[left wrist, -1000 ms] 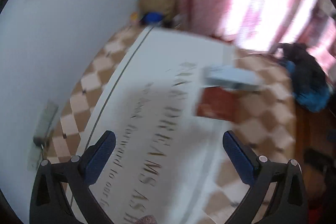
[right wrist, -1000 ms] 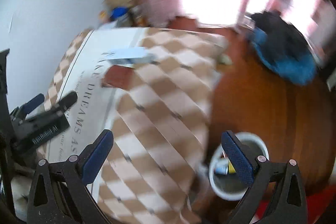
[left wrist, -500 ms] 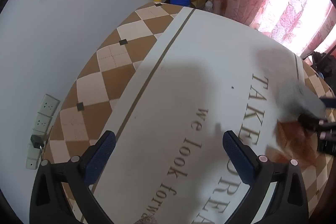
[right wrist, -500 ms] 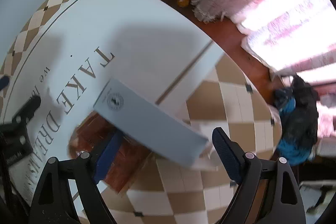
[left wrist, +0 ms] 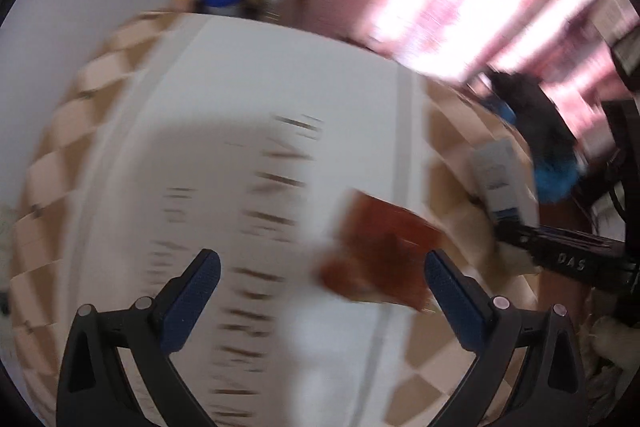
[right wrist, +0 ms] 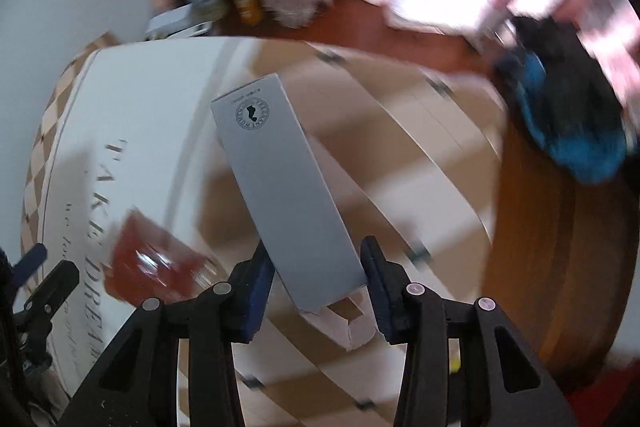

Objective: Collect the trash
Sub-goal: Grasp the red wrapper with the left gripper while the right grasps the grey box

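Grey carton, long and flat, round black stamp near its far end, clamped at its near end between the blue pads of the right gripper, lifted clear of the bed cover and tilted across it, torn flap hanging at the near end. Seen from the left wrist as well, blurred, to the right of the cover's white lettered panel. Red-brown wrapper lying on the cover, left of the carton, by the edge of the white panel. Left gripper spread wide over the cover, nothing between its pads, just short of the wrapper. Black-and-blue bundle on the wooden floor beyond the cover's right edge.
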{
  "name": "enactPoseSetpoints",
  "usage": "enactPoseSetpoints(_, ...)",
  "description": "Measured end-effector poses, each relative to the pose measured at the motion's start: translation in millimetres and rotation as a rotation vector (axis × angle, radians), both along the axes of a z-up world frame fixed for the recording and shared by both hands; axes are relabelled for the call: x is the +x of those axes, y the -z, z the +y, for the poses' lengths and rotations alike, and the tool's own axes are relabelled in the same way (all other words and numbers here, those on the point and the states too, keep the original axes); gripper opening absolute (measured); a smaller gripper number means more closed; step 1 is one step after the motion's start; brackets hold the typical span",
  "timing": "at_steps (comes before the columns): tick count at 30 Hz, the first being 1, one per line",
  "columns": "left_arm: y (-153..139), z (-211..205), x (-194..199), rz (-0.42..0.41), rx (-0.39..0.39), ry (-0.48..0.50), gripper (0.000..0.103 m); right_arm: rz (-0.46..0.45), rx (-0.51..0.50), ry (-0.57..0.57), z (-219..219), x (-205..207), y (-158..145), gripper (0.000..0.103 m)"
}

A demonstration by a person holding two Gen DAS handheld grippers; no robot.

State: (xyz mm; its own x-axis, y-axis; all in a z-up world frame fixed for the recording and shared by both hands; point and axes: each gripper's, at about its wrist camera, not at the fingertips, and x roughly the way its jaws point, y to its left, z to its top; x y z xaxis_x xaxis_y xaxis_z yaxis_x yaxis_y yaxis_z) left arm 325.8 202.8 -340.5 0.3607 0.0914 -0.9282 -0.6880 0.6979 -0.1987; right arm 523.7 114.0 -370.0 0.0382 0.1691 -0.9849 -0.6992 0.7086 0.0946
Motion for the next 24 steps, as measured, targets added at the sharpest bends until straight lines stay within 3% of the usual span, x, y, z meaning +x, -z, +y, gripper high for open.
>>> enactPoseSetpoints(2,9.5,-14.9,19.1,0.024,0.003,0.078,0.102,0.044,0.032,0.028,-13.8,0.5,5.3,0.046)
enactPoseSetpoints(3,14.1,-21.3,26.7,0.04,0.013,0.113,0.094,0.059,0.049,0.039,-20.9,0.5,6.7,0.047)
enactPoseSetpoints(4,18.3,-26.7,33.9,0.057,0.029,0.14,0.075,0.064,0.051,0.044,-26.3,-1.3,8.5,0.047)
enactPoseSetpoints(5,19.6,-29.2,37.3,0.079,0.06,0.147,0.073,0.068,0.058,0.047,-28.9,-0.9,9.8,0.049)
enactPoseSetpoints(6,17.8,-32.7,39.9,0.08,0.095,0.163,0.056,0.062,0.075,0.046,-29.6,-1.1,9.4,0.053)
enactPoseSetpoints(7,16.5,-34.6,42.2,0.084,0.115,0.17,0.046,0.054,0.077,0.042,-27.7,-0.4,9.7,0.055)
enactPoseSetpoints(10,10.4,-29.2,39.0,0.064,0.125,0.141,0.025,0.015,0.079,0.016,-20.5,1.0,12.6,0.057)
enactPoseSetpoints(15,2.3,-17.8,27.7,0.065,0.18,0.113,0.002,-0.093,0.038,-0.042,1.1,-9.4,11.4,0.054)
enactPoseSetpoints(17,-0.3,-17.9,23.2,0.064,0.195,0.103,0.002,-0.132,0.031,-0.051,3.2,-13.2,10.6,0.041)
enactPoseSetpoints(24,-15.8,-19.6,11.8,0.056,0.26,0.083,0.001,-0.142,0.085,-0.01,-10.8,-25.2,3.6,0.04)
